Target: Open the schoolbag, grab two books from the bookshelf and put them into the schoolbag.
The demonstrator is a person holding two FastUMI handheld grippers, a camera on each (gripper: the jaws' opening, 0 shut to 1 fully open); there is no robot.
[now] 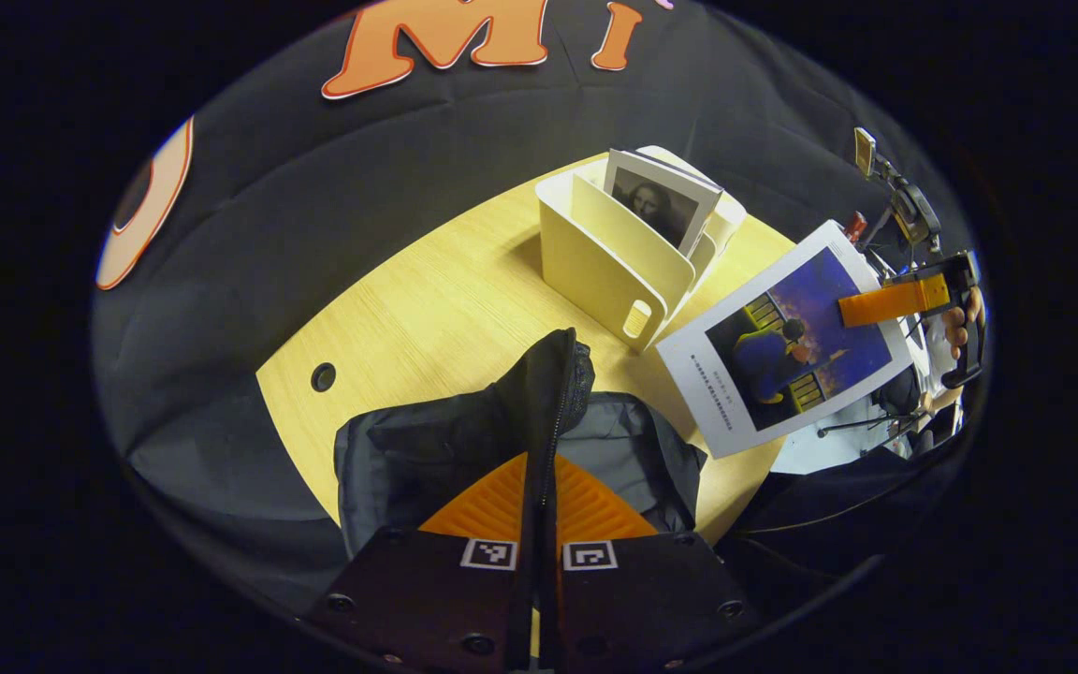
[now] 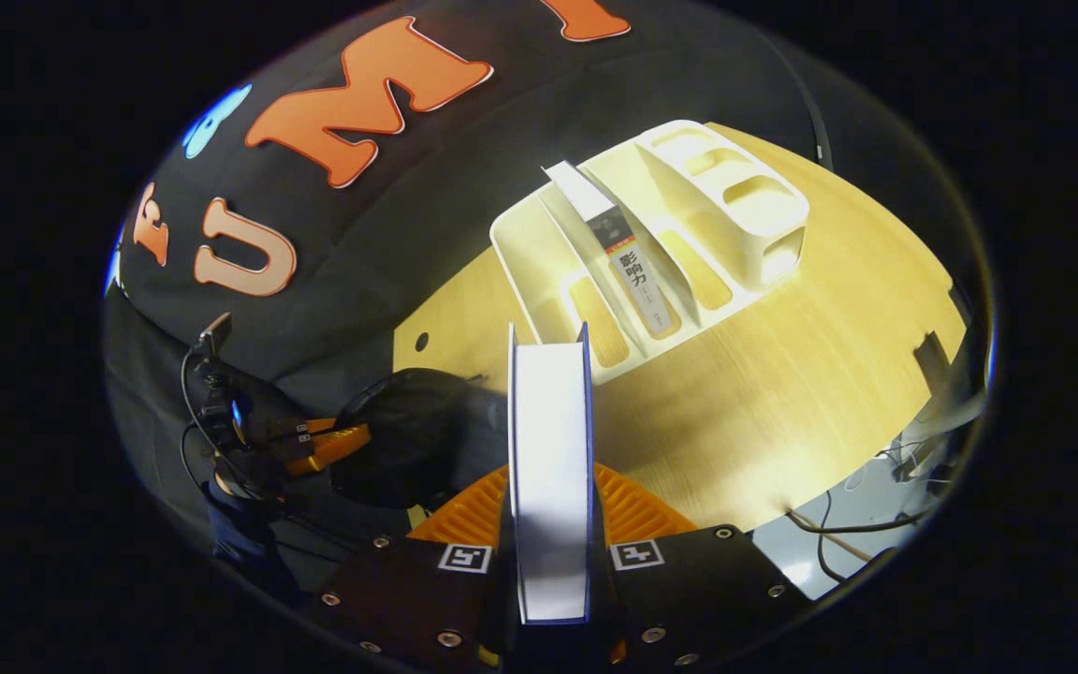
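While your right claw (image 2: pixel 550 524) is clamped on the first book (image 2: pixel 550 468), both fingers pressing its covers and the page edge facing the camera, carry it edge-first rather than flat; judged from the task, this is the transfer leg toward the schoolbag (image 1: pixel 464 449). In the left gripper view the same book (image 1: pixel 787 337) hangs well out past the bookshelf (image 1: pixel 614 262), cover toward the bag, held near one corner, so expect it to swing; move slowly and keep the spine low.

Your left claw (image 1: pixel 539 524) is closed on a raised flap of the bag's fabric beside the zipper. Lift and pull that flap away from the worktop (image 1: pixel 427 309) so the mouth gapes; how wide the opening stands cannot be told from either view.

One book (image 2: pixel 637 271) is left standing in a middle slot of the bookshelf. Keep the bag held open after release, since that one goes in next.
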